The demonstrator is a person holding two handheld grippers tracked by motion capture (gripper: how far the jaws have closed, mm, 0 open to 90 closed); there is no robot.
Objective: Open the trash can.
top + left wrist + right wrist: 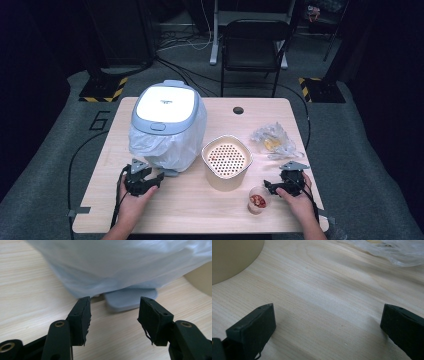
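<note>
Both grippers are parked low on the wooden table (200, 210): left gripper (156, 178) has its jaws partly apart with nothing between them, aimed at the grey pedal (131, 298) at the foot of the lidded bin (167, 125). That bin (white liner bag (120, 262) bulging out under the lid) sits just ahead of it. Right gripper (270, 187) is spread wide over bare wood, just beside a small clear cup (257, 201) with red bits inside. Between the hands stands a beige container with a perforated insert (226, 159); a crumpled plastic bag (272, 140) lies behind the right hand.
</note>
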